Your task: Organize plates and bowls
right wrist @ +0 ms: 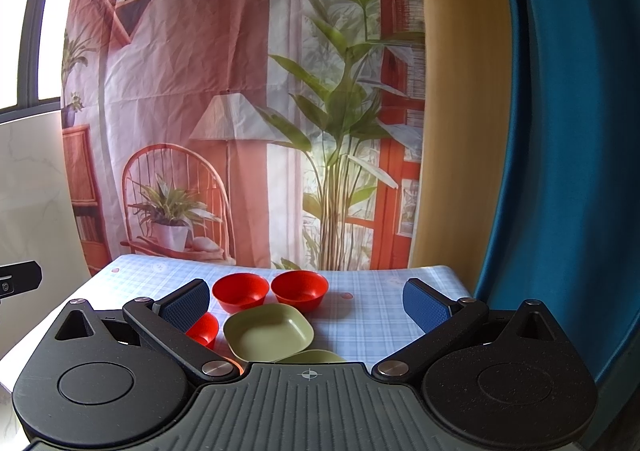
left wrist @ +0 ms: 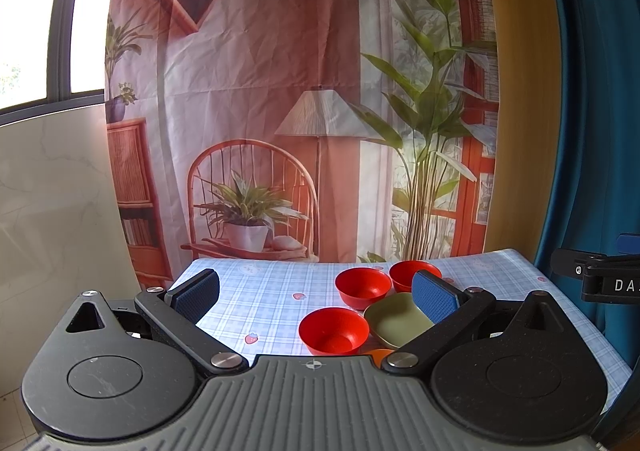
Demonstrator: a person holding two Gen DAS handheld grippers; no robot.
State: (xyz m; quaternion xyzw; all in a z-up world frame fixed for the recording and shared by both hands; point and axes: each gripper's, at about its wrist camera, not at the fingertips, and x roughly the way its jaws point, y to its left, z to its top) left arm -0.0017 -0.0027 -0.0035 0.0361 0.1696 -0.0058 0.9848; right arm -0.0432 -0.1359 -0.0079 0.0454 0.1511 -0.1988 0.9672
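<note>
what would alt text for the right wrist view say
An open right gripper hovers over a checked tablecloth holding three red bowls and a green square plate, its blue-padded fingers spread wide and gripping nothing. Behind hangs a printed backdrop of a room.

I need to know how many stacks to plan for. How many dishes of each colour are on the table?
Red bowls: 3
Green dishes: 2, one square and another partly hidden at the near edge
Orange dish: 1, only a sliver visible behind the gripper body
Total: 6 in view
</note>
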